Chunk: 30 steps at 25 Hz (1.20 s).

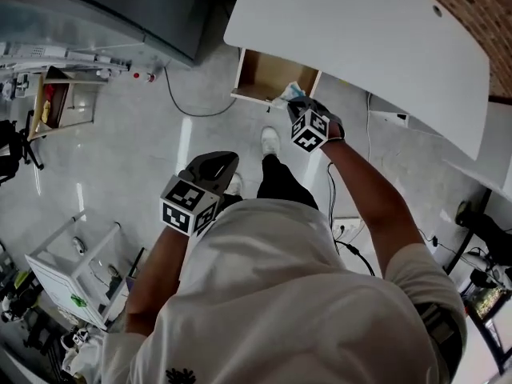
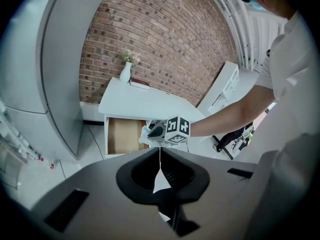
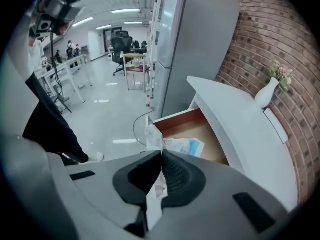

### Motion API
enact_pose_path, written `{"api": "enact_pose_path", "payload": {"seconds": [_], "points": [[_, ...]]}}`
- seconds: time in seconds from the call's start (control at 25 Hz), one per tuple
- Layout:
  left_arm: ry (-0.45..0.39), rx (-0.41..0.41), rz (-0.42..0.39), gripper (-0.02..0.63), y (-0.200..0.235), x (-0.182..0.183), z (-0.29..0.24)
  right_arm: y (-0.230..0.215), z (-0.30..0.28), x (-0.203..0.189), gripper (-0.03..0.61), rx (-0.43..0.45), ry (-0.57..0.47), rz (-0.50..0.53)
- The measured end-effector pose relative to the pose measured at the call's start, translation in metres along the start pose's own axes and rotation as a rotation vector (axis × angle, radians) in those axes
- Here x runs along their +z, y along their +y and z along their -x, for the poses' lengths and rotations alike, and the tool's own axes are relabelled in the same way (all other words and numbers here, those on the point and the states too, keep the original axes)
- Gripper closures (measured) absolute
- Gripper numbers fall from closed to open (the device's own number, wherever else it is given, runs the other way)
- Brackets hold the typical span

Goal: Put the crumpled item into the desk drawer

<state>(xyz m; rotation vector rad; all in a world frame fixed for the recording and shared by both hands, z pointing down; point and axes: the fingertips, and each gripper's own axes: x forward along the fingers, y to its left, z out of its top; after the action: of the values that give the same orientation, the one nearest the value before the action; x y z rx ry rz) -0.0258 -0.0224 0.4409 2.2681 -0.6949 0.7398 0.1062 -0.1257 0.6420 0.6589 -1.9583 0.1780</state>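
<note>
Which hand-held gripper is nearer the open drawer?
Right. The right hand-held gripper is at the front of the drawer, clamping the crumpled item; the left hand-held gripper hangs back by the person's waist.

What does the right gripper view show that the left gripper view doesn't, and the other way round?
Only the right gripper view: the long office floor with chairs, and the crumpled item with its blue print, pinched in the shut right gripper. Only the left gripper view: the person's arm, the right gripper's marker cube, and the left gripper, shut and empty. Both: the open drawer, white desk, vase and brick wall.
</note>
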Motion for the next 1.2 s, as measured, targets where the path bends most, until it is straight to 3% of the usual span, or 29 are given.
{"api": "enact_pose_path", "payload": {"seconds": [0.56, 1.2], "points": [[0.049, 0.051, 0.11, 0.589, 0.043, 0.012, -0.058, -0.059, -0.142, -0.05, 0.548, 0.053, 0.152, 0.055], [0.056, 0.096, 0.213, 0.589, 0.069, -0.004, -0.066, -0.067, -0.212, -0.066, 0.546, 0.082, 0.262, 0.169]]}}
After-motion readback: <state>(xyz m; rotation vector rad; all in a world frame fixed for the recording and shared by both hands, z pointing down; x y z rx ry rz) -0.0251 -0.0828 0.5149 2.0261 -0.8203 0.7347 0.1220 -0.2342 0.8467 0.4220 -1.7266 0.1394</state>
